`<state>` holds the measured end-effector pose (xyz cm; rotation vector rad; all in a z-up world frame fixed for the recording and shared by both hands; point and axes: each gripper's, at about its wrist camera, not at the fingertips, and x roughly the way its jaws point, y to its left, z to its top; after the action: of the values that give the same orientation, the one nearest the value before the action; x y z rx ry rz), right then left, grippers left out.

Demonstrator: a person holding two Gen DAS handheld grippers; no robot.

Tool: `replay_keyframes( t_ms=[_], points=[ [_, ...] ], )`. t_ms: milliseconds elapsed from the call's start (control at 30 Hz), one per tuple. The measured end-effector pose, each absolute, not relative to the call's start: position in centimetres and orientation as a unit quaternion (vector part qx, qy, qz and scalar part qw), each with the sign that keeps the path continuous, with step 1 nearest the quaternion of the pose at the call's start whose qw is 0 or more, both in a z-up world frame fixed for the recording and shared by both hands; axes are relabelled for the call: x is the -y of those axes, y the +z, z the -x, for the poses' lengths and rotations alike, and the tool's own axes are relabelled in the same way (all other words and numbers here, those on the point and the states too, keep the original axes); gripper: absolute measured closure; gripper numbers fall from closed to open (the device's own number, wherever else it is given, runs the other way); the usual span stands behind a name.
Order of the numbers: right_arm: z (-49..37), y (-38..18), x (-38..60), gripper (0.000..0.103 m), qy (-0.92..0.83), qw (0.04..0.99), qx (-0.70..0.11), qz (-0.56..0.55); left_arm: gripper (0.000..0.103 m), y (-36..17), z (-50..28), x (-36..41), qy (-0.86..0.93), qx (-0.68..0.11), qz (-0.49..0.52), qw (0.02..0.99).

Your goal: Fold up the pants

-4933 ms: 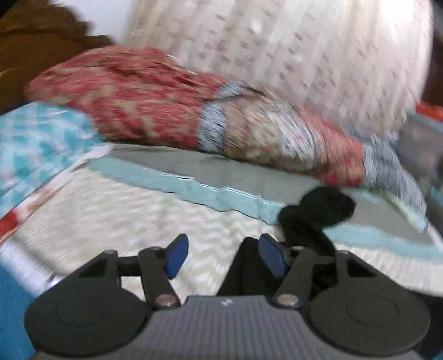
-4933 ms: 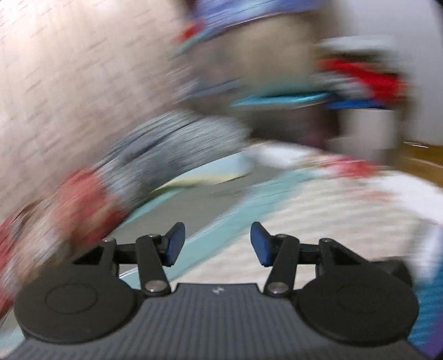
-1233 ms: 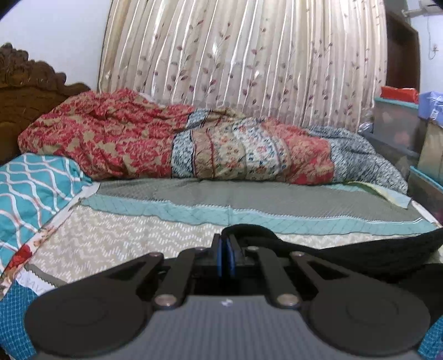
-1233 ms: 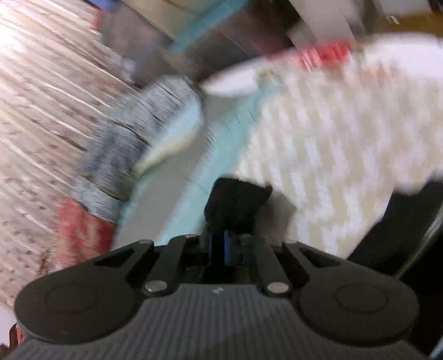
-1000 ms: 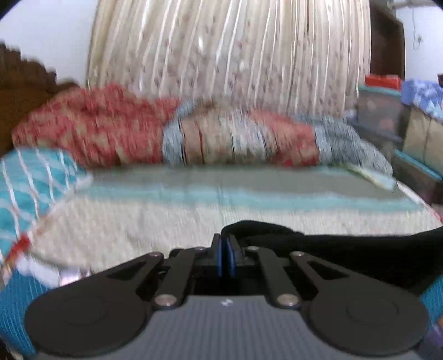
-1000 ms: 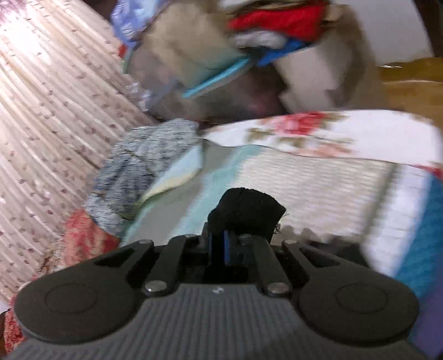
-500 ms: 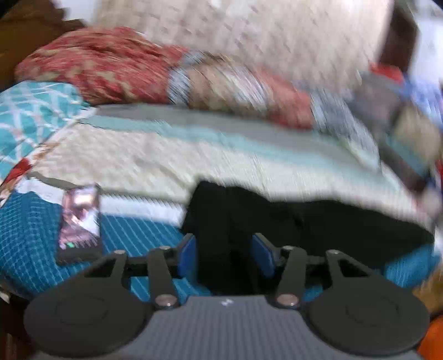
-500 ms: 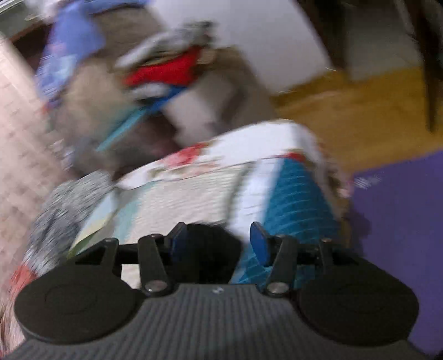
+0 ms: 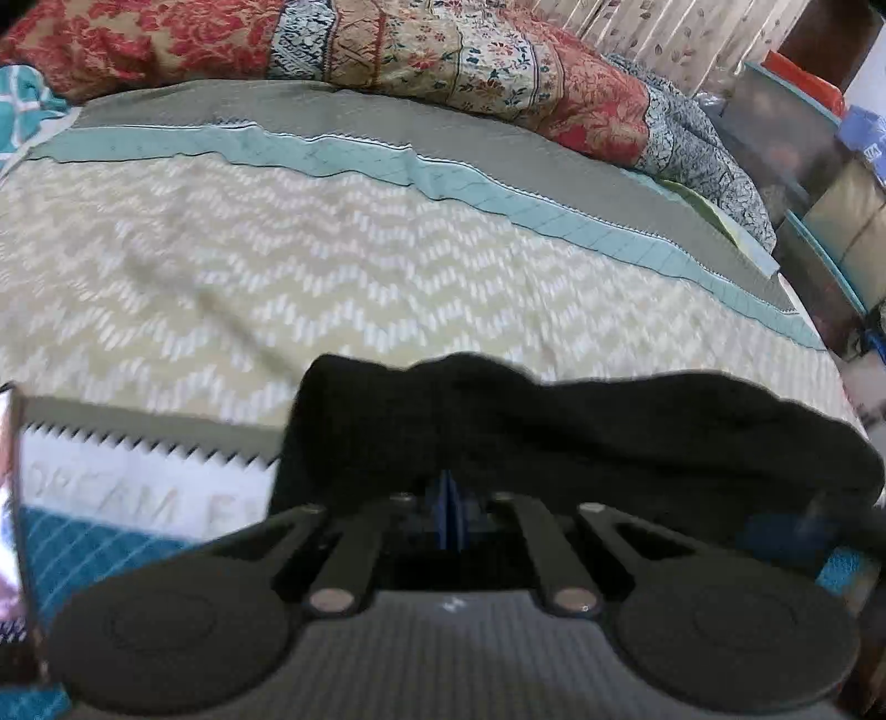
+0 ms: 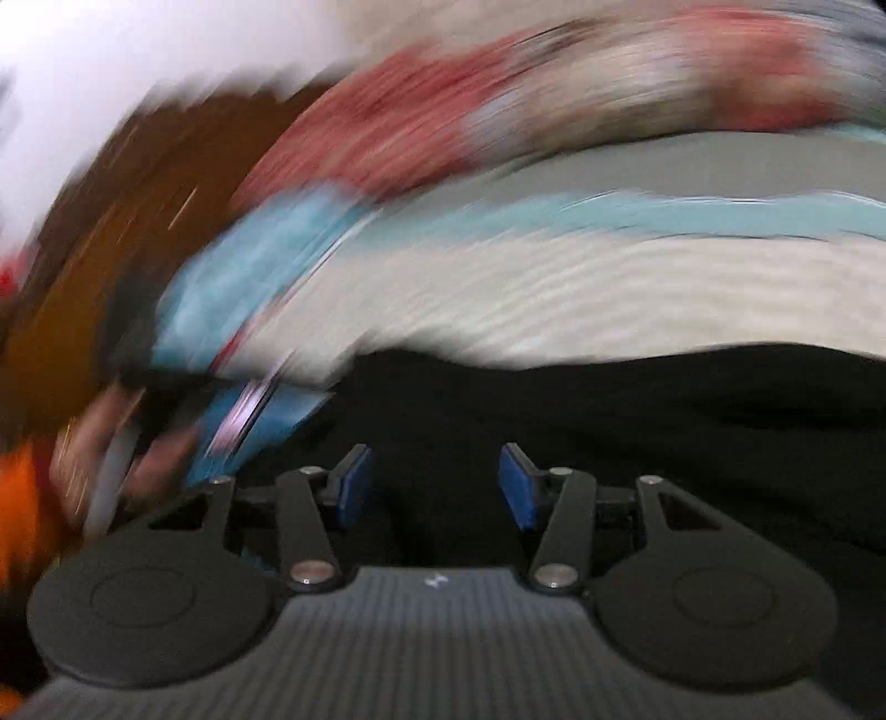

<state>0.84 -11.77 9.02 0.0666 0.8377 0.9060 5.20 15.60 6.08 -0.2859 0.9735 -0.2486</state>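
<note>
Moments after both grippers let go, the left gripper has clamped again onto the black fabric pants, bunched along the patterned bedspread; the right gripper swings across, jaws opening over dark cloth, gripping nothing — seemingly a re-grip before folding.

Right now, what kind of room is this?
Most likely a bedroom. A wide bed with a zigzag-patterned cover fills the view, a rumpled red floral quilt lies along its far side, and pleated curtains hang behind. Black pants lie on the bed's near edge.
</note>
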Motion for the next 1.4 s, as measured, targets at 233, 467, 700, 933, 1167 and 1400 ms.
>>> replay_keyframes(
  t_ms=[233, 467, 700, 933, 1167, 1400],
  points=[
    [0.1, 8.9, 5.9, 0.092, 0.389, 0.853, -0.333, 0.102, 0.1, 15.8, -5.7, -16.8, -0.176, -0.296, 0.191, 0.919],
    [-3.0, 11.7, 9.6, 0.092, 0.332, 0.887, -0.319, 0.015, 0.061, 15.6, -1.8, -19.1, -0.152, -0.293, 0.208, 0.921],
    [-6.7, 12.3, 10.4, 0.092, 0.287, 0.901, -0.326, -0.021, 0.056, 13.6, 4.5, -18.9, -0.209, -0.319, 0.21, 0.9],
    [-8.3, 16.5, 10.8, 0.092, 0.271, 0.917, -0.285, -0.057, 0.093, 11.0, 3.9, -14.3, -0.303, -0.348, 0.186, 0.868],
    [-4.0, 19.8, 11.8, 0.092, 0.337, 0.905, -0.241, -0.1, 0.095, 7.8, -5.2, -14.0, -0.144, -0.315, 0.168, 0.923],
    [-0.7, 12.8, 7.9, 0.095, 0.438, 0.826, -0.348, -0.076, 0.092, 4.4, -2.7, -19.9, -0.096, -0.338, 0.279, 0.893]
  ],
)
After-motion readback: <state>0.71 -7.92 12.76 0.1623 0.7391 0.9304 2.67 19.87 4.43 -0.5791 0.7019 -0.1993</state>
